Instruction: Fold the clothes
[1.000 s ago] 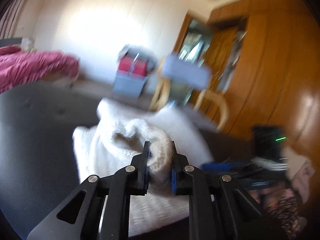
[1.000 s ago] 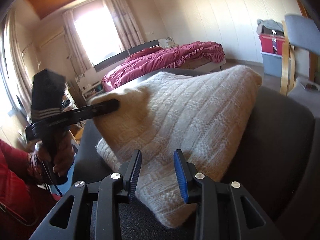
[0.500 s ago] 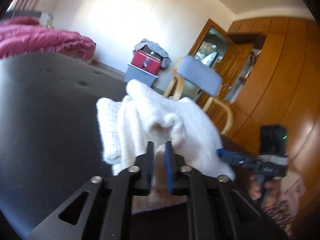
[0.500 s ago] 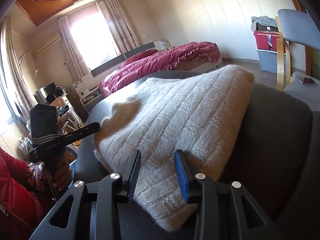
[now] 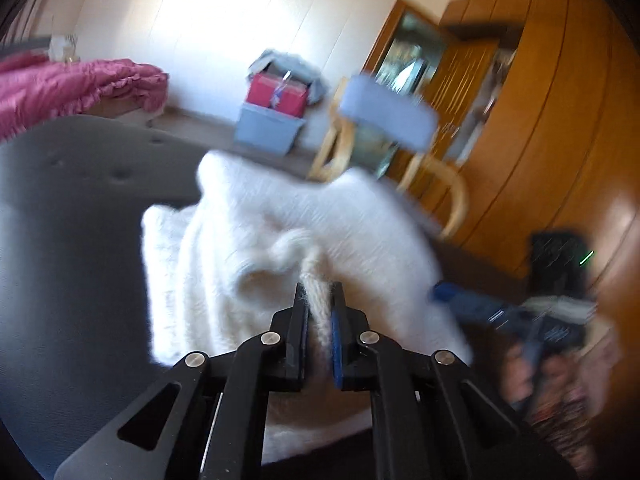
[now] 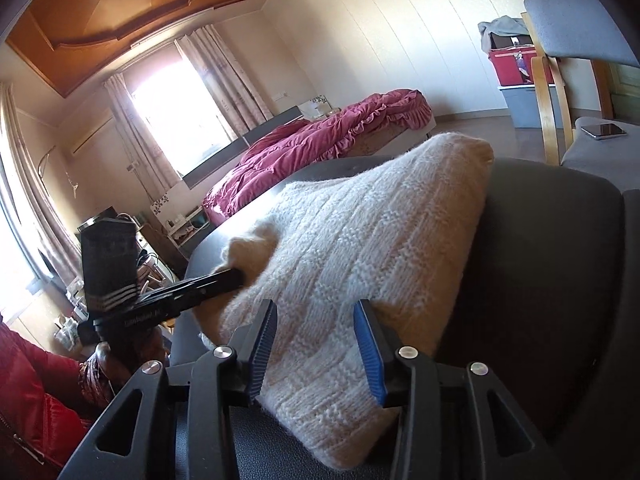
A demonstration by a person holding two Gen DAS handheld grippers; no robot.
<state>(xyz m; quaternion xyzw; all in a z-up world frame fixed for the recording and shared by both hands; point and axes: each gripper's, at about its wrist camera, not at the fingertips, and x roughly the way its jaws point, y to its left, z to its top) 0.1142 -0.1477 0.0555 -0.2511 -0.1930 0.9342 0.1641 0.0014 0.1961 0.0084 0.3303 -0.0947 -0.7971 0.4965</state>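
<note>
Cream knitted sweater (image 5: 304, 240) lies heaped on the dark padded surface (image 5: 72, 240), seen blurred from the left wrist; the left gripper (image 5: 319, 304) has its jaws pinched tight on a raised fold of knit. From the right wrist, the sweater (image 6: 360, 248) reaches the surface's far edge, and the right gripper (image 6: 316, 340) hovers with jaws spread wide over its near corner, gripping nothing.

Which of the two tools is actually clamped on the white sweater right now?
The left tool: it pinches a sweater fold. The right tool is open.
</note>
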